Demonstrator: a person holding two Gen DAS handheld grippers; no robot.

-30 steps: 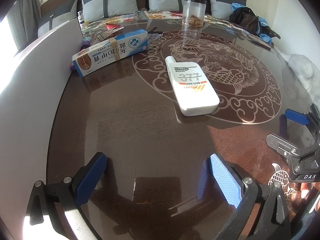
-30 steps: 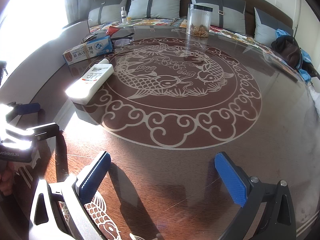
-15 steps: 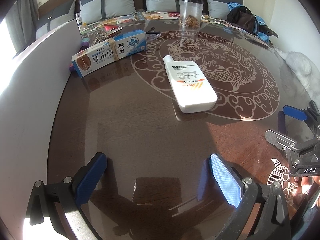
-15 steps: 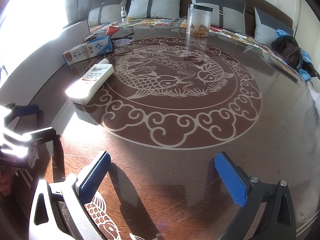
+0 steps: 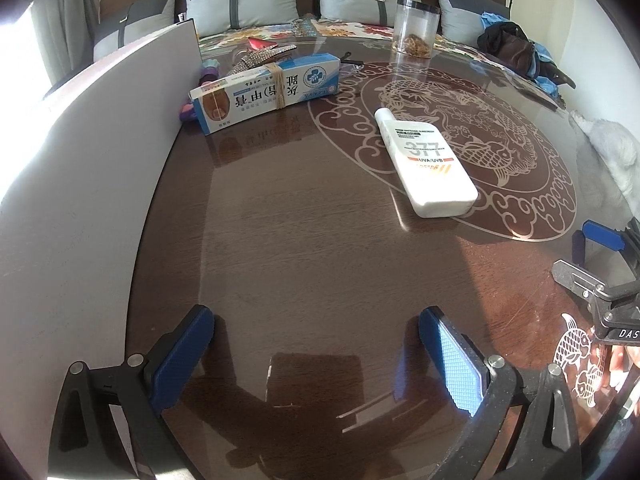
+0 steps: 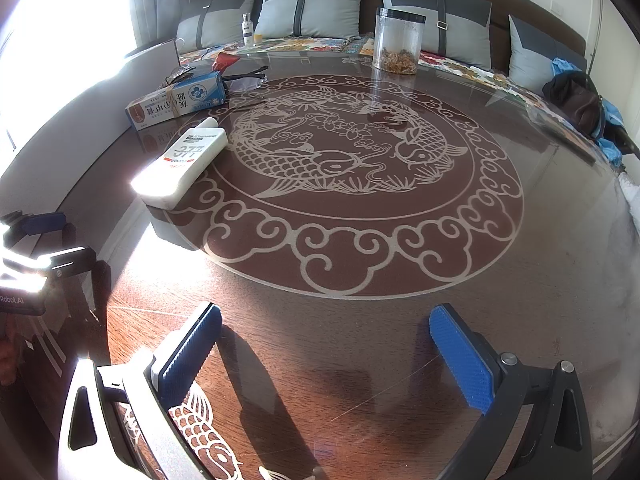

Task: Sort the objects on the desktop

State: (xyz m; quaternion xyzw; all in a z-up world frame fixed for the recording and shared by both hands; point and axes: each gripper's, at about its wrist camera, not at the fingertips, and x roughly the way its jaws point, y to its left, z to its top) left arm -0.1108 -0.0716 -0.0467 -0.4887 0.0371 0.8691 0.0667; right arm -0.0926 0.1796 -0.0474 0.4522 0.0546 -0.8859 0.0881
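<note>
A white sunscreen bottle [image 5: 427, 162] lies flat on the glass-topped round table [image 5: 304, 240], cap pointing away; it also shows in the right wrist view as the bottle [image 6: 182, 164]. Behind it lies a blue-and-white ointment box [image 5: 266, 90], [image 6: 176, 100] bound with a rubber band. My left gripper [image 5: 316, 356] is open low over bare table, well short of the bottle. My right gripper [image 6: 326, 356] is open too, to the right of the bottle, with nothing between its fingers. Each gripper shows at the edge of the other's view.
A white board [image 5: 80, 184] stands along the table's left side. A clear jar [image 6: 398, 42] with dried bits stands at the far edge. Glasses [image 6: 244, 78], a sparkly hair clip [image 5: 260, 58] and small purple items [image 5: 208, 72] lie behind the box. A cushioned sofa runs behind.
My left gripper has swung left and tilted up a little, so the bottle now sits further right in its view. The right gripper has barely moved.
</note>
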